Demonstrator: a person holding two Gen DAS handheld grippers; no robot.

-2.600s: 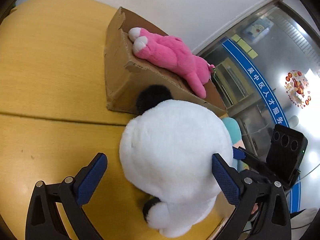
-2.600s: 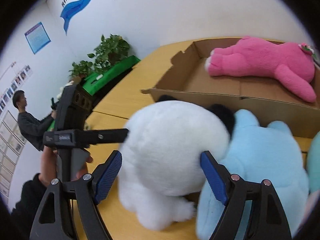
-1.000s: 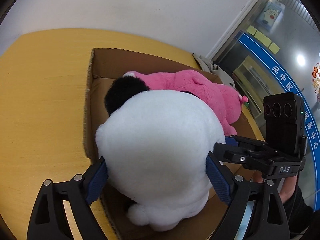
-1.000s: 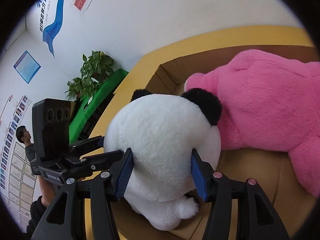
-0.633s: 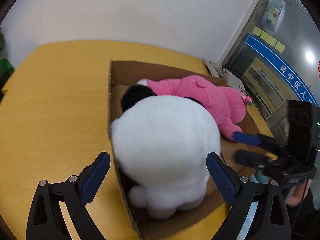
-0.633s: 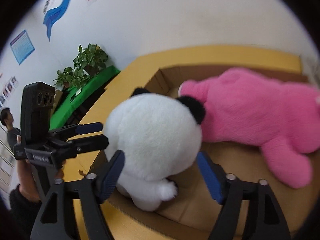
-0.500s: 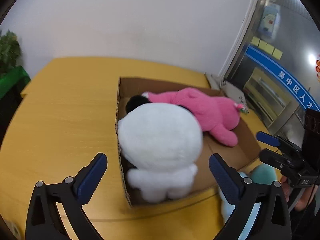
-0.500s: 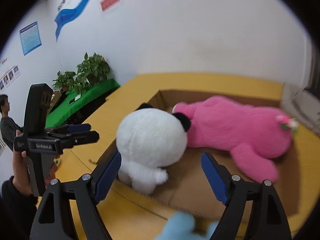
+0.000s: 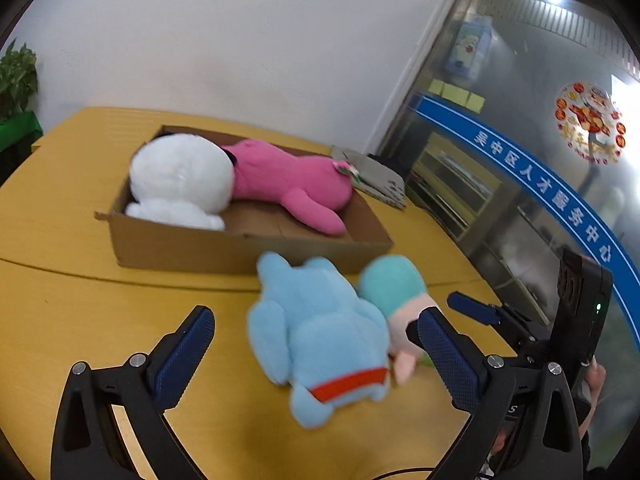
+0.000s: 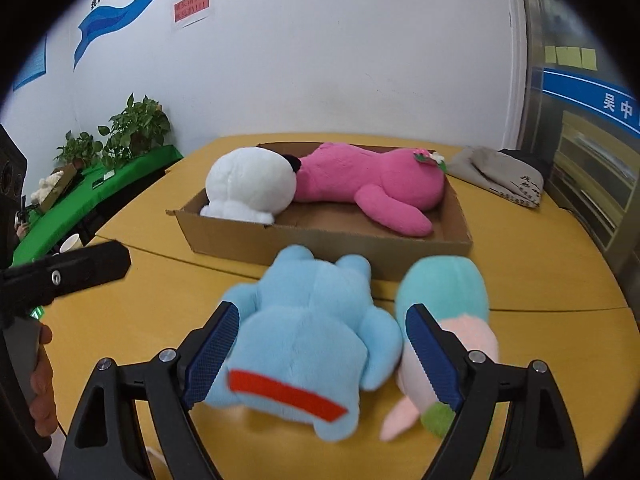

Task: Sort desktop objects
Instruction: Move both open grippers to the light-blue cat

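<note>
I am working over a yellow wooden table [image 9: 72, 312] with a seam line across it, set against a white wall; in my right wrist view potted plants [image 10: 136, 124] and a green-covered bench [image 10: 80, 196] fill the left of the frame, and in my left wrist view a glass door with a blue band of characters [image 9: 552, 196] takes the right side. A grey cloth bag [image 10: 500, 178] lies at the far right of the table. The open cardboard box [image 9: 240, 246] sits in the middle of both views, its long axis running left to right. Inside it the white panda plush [image 9: 182, 178] fills the left end, touching the pink plush [image 9: 288, 182], which lies lengthwise with its flowered head at the right end. Just in front of the box the light blue plush [image 10: 308, 344] lies on the table, its long axis running from the box toward me, red collar at the lower end, ears pointing to the box. The teal and pink plush [image 10: 448, 308] lies touching it on the right. My right gripper [image 10: 322, 354] is spread wide with its blue pads on either side of the blue plush, gripping nothing that I can see. My left gripper [image 9: 316, 358] is also spread wide and empty, low in its frame.
</note>
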